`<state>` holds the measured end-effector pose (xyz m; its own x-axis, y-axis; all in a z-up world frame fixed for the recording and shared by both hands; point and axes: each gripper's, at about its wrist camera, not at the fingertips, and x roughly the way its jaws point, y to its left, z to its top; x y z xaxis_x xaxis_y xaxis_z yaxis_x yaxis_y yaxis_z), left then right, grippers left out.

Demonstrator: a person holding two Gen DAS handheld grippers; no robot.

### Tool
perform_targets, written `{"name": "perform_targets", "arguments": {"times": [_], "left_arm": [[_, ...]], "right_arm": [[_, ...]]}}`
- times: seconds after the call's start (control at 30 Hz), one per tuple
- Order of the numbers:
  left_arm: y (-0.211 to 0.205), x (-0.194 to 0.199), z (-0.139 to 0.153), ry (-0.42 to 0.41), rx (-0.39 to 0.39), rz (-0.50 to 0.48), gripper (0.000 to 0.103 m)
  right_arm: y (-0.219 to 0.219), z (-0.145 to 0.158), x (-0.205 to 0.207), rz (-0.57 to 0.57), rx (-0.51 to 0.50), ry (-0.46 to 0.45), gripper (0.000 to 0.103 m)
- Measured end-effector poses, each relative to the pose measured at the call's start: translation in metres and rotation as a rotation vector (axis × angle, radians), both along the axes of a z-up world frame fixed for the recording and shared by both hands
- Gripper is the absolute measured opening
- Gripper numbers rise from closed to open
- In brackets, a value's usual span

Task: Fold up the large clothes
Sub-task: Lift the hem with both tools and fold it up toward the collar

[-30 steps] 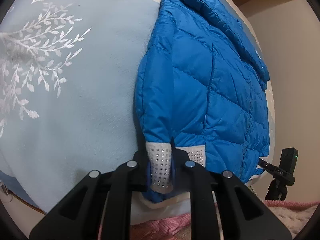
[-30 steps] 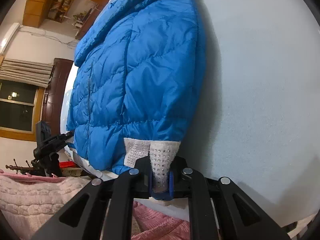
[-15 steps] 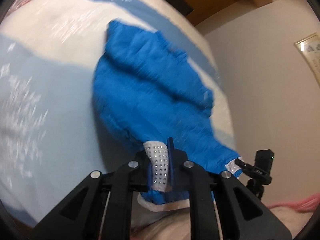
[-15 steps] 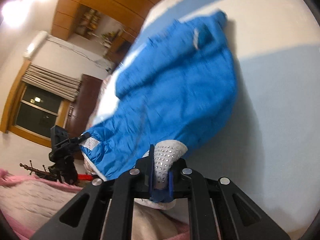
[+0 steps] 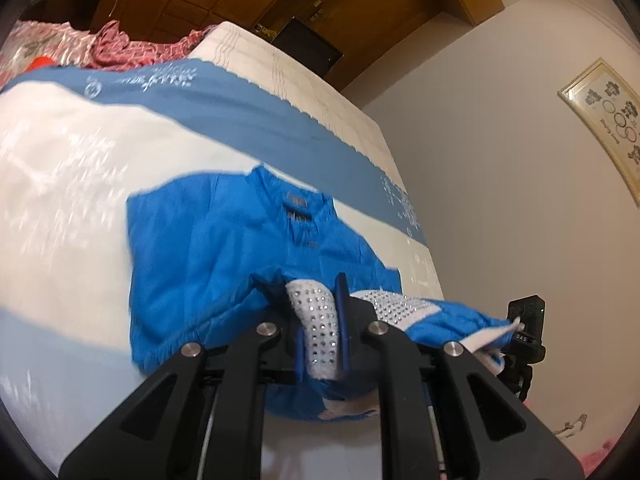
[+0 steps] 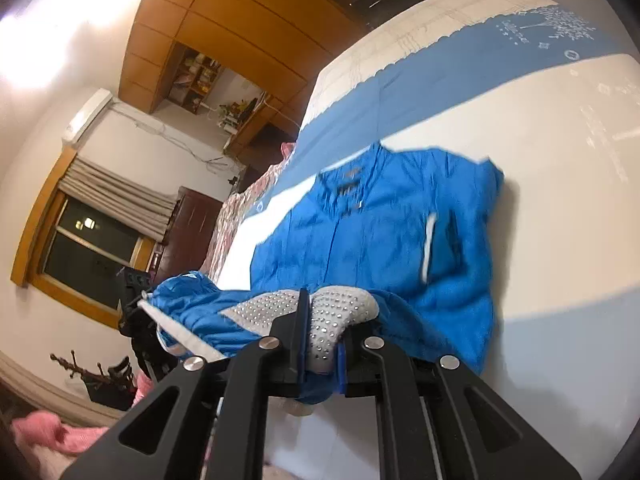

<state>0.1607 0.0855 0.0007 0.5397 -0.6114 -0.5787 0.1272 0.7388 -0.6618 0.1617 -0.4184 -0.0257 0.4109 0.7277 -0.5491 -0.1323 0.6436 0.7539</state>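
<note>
A bright blue quilted jacket [image 5: 224, 248] lies on the bed, collar at the far end; it also shows in the right wrist view [image 6: 380, 240]. My left gripper [image 5: 320, 328] is shut on the jacket's grey studded hem band [image 5: 316, 320] at the left corner. My right gripper [image 6: 320, 332] is shut on the grey studded hem band [image 6: 336, 312] at the other corner. Both hold the hem lifted above the bed, over the lower part of the jacket. The stretch of hem between them hangs loose [image 5: 452, 320].
The bed [image 5: 80, 152] has a white and blue cover with a dark blue stripe [image 5: 248, 108]. Pink and red bedding [image 5: 120, 48] lies at the far end. A camera on a tripod [image 5: 524, 328] stands by the bed's side. A window [image 6: 92, 248] and wooden cabinets [image 6: 240, 20] are behind.
Both grippers have lifted the hem off the bed and carried it toward the collar. The jacket, which lay flat and full-length, now bends over itself at the lower part.
</note>
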Motion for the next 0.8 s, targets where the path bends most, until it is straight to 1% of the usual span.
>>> {"name": "perform_targets", "arguments": {"times": [0.1,0.23,0.37,0.47,0.6,0.67,0.73,0.77,0.8], "left_arm": [[0.000,0.032,-0.004,0.004,-0.005,-0.003,0.011],[0.003,0.076,-0.020,0.045,-0.007,0.009,0.011],[0.004,0.121,-0.055,0.117,0.016,0.032,0.012],[0.005,0.148,-0.084,0.178,0.037,0.050,0.013],[0.010,0.172,-0.118,0.250,0.066,0.077,0.013],[0.012,0.179,-0.131,0.280,0.063,0.085,0.013],[0.013,0.183,-0.140,0.299,0.056,0.087,0.015],[0.014,0.185,-0.143,0.303,0.054,0.088,0.015],[0.014,0.185,-0.145,0.306,0.052,0.089,0.016]], "right_arm": [[-0.001,-0.001,0.031,0.000,0.014,0.010,0.010],[0.000,-0.013,0.076,-0.003,0.018,0.047,0.010],[0.001,-0.035,0.116,-0.018,0.012,0.101,0.010],[0.001,-0.063,0.143,-0.037,-0.001,0.166,0.010],[0.000,-0.100,0.166,-0.062,-0.023,0.244,0.011],[-0.001,-0.118,0.174,-0.076,-0.014,0.282,0.012],[-0.001,-0.127,0.177,-0.081,-0.020,0.298,0.012],[-0.001,-0.129,0.176,-0.078,-0.022,0.298,0.015],[-0.001,-0.129,0.176,-0.077,-0.026,0.298,0.015]]}}
